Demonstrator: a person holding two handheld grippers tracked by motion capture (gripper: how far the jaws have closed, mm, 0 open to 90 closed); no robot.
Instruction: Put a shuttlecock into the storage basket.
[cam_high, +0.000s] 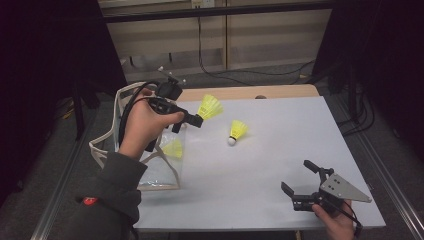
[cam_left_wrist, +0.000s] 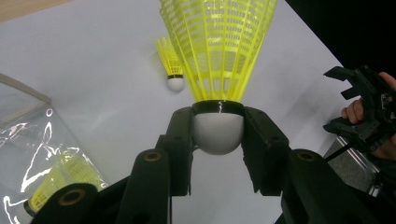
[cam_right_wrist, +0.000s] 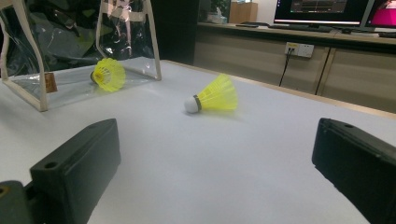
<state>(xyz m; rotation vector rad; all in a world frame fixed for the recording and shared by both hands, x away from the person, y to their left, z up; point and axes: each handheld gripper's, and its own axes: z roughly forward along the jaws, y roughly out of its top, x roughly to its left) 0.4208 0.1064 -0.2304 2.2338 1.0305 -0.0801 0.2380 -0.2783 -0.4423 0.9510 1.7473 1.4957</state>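
My left gripper (cam_high: 196, 120) is raised above the table's left side and is shut on the white cork of a yellow shuttlecock (cam_high: 210, 107), whose skirt points away from the jaws (cam_left_wrist: 217, 46). A second yellow shuttlecock (cam_high: 237, 132) lies on its side on the white table (cam_high: 250, 165), also seen ahead of the held one (cam_left_wrist: 170, 60) and in front of my right gripper (cam_right_wrist: 212, 96). A third shuttlecock (cam_high: 173, 148) lies inside a clear bag (cam_high: 150, 172) at the left (cam_right_wrist: 109, 74). My right gripper (cam_high: 299, 179) rests open near the front right edge with nothing between its jaws.
The clear bag with cream trim (cam_right_wrist: 28, 88) lies open on the table's left edge. A wooden strip (cam_high: 250, 92) runs along the far edge. Cables (cam_high: 260, 72) trail over the floor behind the table. A monitor (cam_right_wrist: 322, 11) stands on a counter in the background.
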